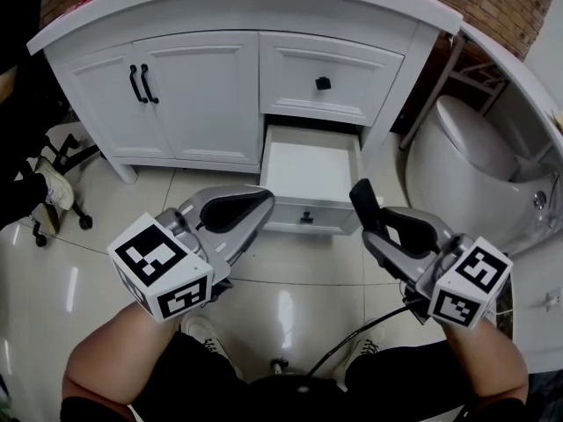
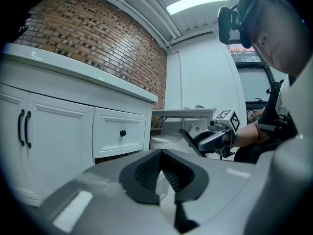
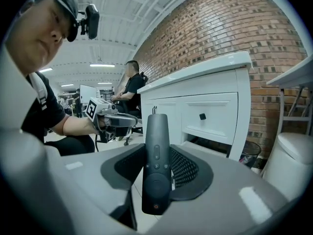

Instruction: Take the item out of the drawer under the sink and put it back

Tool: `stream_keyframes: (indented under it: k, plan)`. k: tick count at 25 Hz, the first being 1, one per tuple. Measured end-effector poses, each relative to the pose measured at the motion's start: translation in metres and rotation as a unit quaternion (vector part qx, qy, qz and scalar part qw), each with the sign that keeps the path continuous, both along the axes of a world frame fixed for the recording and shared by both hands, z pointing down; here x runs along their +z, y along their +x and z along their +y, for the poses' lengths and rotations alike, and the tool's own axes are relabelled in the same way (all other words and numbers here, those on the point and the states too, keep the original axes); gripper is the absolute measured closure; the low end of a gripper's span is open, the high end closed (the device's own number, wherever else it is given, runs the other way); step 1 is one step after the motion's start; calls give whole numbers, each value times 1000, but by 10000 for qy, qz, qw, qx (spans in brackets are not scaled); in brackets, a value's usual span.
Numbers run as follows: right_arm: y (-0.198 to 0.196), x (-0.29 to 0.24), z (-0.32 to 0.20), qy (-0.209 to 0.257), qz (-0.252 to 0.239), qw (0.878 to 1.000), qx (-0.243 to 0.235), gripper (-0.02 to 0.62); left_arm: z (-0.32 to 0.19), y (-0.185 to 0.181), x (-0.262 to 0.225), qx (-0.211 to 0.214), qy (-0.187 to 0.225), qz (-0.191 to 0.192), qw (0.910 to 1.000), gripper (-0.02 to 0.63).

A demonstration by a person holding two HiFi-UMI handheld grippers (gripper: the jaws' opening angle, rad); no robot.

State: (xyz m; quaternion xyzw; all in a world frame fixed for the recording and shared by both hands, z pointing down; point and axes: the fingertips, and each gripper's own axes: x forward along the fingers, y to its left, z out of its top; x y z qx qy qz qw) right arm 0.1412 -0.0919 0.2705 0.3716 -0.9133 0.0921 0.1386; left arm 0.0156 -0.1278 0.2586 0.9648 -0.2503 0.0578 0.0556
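The open drawer (image 1: 310,176) is set low in the cabinet (image 1: 230,18), under the upper drawer (image 1: 352,70) and right of the two doors (image 1: 189,95). A toilet (image 1: 466,161) is placed right of the cabinet, and a chair (image 1: 66,161) at its left. Both grippers are held before the drawer, well apart: the left gripper (image 1: 257,202) at its left corner, the right gripper (image 1: 376,225) at its right. A remote (image 3: 156,163) is clamped between the right gripper's jaws, pointing towards the cabinet.

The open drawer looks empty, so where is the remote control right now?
The remote control is clamped in the right gripper's jaws, at the head view's right, just in front of the open drawer.
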Motion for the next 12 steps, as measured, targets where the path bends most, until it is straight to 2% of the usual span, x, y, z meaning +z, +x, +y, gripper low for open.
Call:
stream_keyframes:
  k: [8, 12]
  plan:
    - [-6, -4, -4, 95, -5, 10000, -29, 430, 2, 2, -4, 27, 94, 65, 9999, 600]
    - [-6, -2, -5, 59, -8, 10000, -29, 430, 6, 6, -3, 170, 98, 45, 9998, 600]
